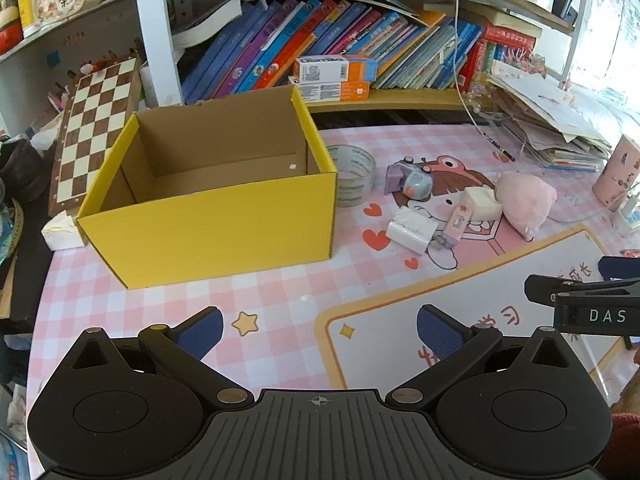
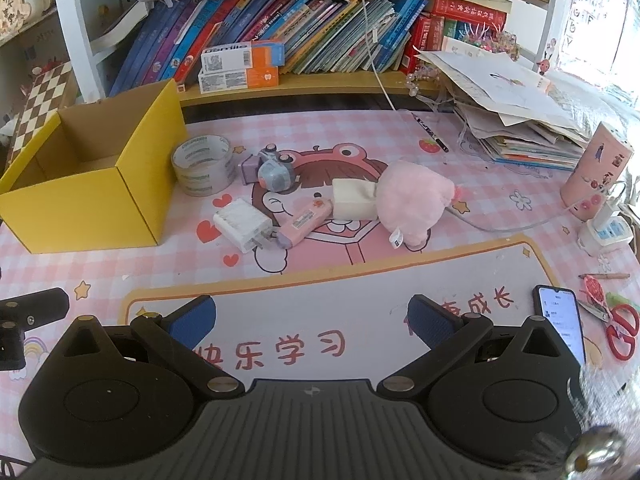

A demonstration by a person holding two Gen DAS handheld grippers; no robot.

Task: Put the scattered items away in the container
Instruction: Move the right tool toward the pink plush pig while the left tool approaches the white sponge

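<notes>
An open yellow cardboard box (image 1: pixel 208 224) (image 2: pixel 80 204) stands on the pink desk mat, with nothing visible inside it. To its right lie a clear tape roll (image 1: pixel 354 178) (image 2: pixel 204 170), a purple-grey toy (image 1: pixel 408 178) (image 2: pixel 272 172), a white charger (image 1: pixel 412 229) (image 2: pixel 243 224), a pink correction tape (image 1: pixel 454 224) (image 2: pixel 306 218), a white block (image 1: pixel 482 202) (image 2: pixel 354 198) and a pink plush (image 1: pixel 524 200) (image 2: pixel 412 200). My left gripper (image 1: pixel 320 330) is open in front of the box. My right gripper (image 2: pixel 312 318) is open, short of the items.
Bookshelves with leaning books (image 1: pixel 320 40) run along the back. A paper pile (image 2: pixel 516 120) and pink cylinder (image 2: pixel 596 168) sit at right. A phone (image 2: pixel 560 322), red scissors (image 2: pixel 620 328) and power strip (image 2: pixel 608 234) lie near the right edge. A chessboard (image 1: pixel 96 132) leans left of the box.
</notes>
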